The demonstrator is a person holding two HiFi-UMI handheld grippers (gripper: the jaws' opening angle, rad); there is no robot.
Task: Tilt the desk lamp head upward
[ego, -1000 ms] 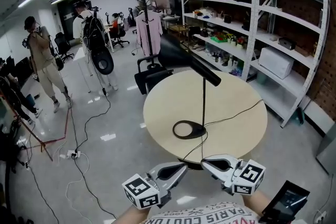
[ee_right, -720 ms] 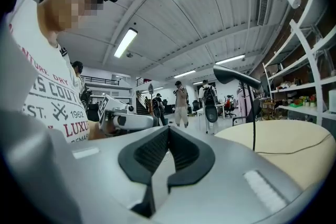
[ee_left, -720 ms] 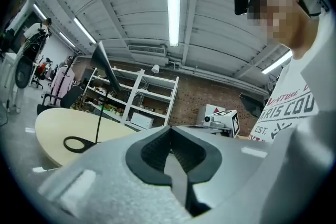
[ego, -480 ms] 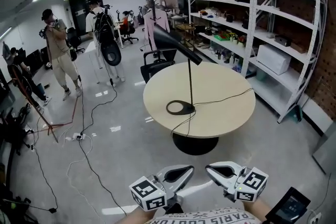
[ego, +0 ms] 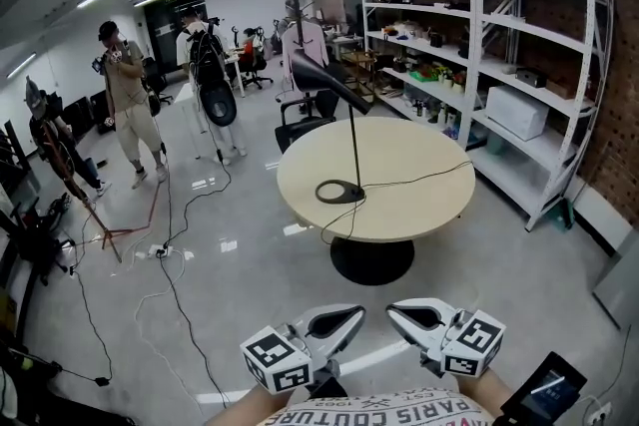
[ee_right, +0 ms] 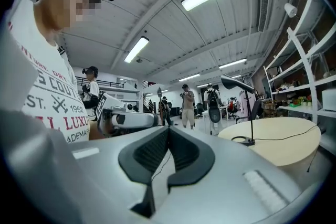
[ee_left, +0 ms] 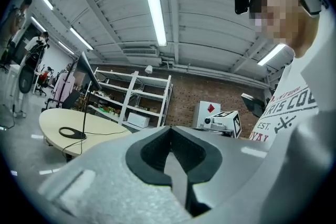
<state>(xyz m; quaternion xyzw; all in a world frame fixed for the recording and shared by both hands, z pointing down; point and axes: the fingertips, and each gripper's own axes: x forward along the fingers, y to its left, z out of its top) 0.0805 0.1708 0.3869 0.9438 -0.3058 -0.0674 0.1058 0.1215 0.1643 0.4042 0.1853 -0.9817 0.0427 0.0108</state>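
Desk lamp point(ego: 353, 143) stands upright on round counter point(ego: 424, 170), ring base near counter's left edge, black cone head sticking out left from pole top, cord lying across counter. Left gripper point(ego: 344, 319) and right gripper point(ego: 404, 314) side by side over the floor, well short of counter, both jaws pressed together, nothing between them.

The shirt point(ego: 399, 409) reads "PARIS" and "EST. 1962" (partly cropped).
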